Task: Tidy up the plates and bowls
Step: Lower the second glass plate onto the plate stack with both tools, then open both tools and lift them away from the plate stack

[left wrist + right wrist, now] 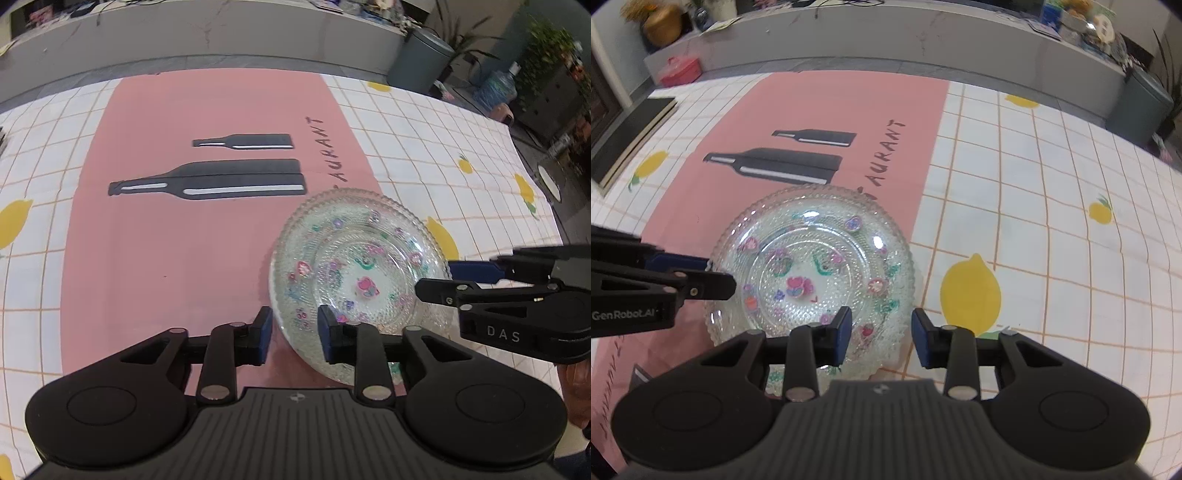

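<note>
A clear glass bowl with a beaded rim and painted flowers [354,269] sits on what looks like a matching glass plate, at the right edge of the pink mat. It also shows in the right wrist view [812,273]. My left gripper [295,334] is open, its jaws standing either side of the near-left rim. My right gripper [881,338] is open, its jaws standing either side of the near-right rim. Each gripper shows from the side in the other's view: the right one [443,280], the left one [716,277].
The pink mat [166,240] with bottle prints lies on a white checked tablecloth with lemons [1052,221]. A grey counter [221,33] runs along the far side. A grey bin [421,59] and plants stand at the far right.
</note>
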